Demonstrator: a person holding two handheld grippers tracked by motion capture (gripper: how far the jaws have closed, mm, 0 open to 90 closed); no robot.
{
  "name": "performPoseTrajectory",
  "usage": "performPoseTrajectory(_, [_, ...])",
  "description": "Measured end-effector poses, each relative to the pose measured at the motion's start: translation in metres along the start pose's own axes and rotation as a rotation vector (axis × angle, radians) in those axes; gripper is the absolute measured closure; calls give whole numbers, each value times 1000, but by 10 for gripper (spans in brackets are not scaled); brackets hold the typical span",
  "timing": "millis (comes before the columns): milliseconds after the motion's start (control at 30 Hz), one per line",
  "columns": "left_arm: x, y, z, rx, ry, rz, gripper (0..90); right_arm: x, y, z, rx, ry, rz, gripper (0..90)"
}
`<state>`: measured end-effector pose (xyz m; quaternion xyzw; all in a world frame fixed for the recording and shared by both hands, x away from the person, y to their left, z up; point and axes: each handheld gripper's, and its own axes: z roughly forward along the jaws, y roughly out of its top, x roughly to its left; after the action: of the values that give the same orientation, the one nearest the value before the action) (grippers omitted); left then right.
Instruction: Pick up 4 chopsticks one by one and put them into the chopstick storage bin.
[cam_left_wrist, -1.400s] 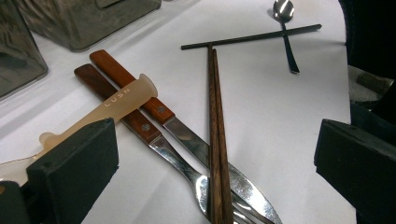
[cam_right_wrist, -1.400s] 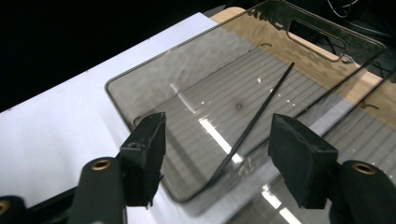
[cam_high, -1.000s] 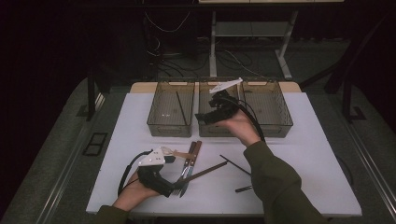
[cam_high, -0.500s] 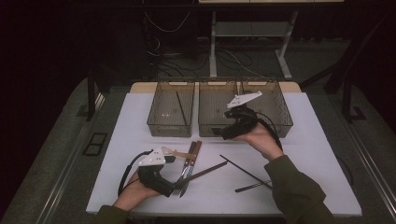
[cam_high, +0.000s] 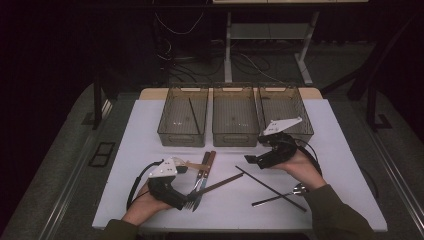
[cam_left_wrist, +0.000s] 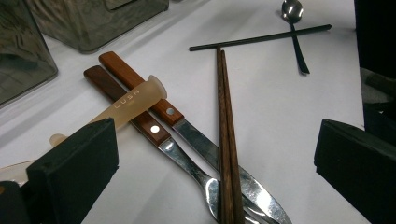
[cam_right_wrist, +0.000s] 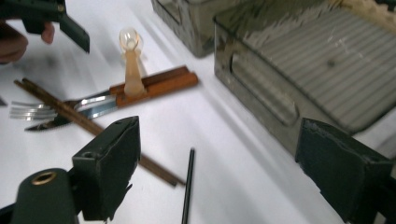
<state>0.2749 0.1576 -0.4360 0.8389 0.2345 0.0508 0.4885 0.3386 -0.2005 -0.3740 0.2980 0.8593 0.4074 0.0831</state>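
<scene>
Black chopstick (cam_high: 272, 189): flat on white table (cam_high: 345, 170), running diagonally, crossed over the spoon's handle; upper end near the right gripper, not gripped.
White table: bears three bins along the far edge, cutlery toward the near edge.
Clear bins (cam_high: 235, 122): three side by side; left bin (cam_high: 182, 122) holds one thin dark stick leaning along its length; right bin (cam_high: 285, 112) just behind the right gripper.
Right gripper (cam_high: 252, 160): low over the table just in front of the bins, jaws spread wide, nothing between them; black chopstick end between and below the jaws in the right gripper view (cam_right_wrist: 188, 186).
Left gripper (cam_high: 186, 199): resting near the front edge, jaws spread, empty; pointed at the cutlery pile.
Wooden chopsticks (cam_left_wrist: 226, 140): pair lying together, across the fork and knife blade.
Knife (cam_left_wrist: 187, 128): wooden handle, beside the fork, touching.
Fork (cam_left_wrist: 154, 135): wooden handle, tines under the wooden chopsticks.
Frosted plastic spoon (cam_left_wrist: 123, 105): lying across both wooden handles.
Metal spoon (cam_left_wrist: 292, 18): beyond, under the black chopstick.
</scene>
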Motion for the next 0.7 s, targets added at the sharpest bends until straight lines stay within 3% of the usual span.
performPoseTrajectory(500, [1, -1, -1, 17, 9, 23, 0, 10, -46, -14, 61, 8, 25, 165])
performPoseTrajectory(700, [0, -2, -1, 25, 6, 35, 0, 12, -62, -24, 74, 4, 43, 240])
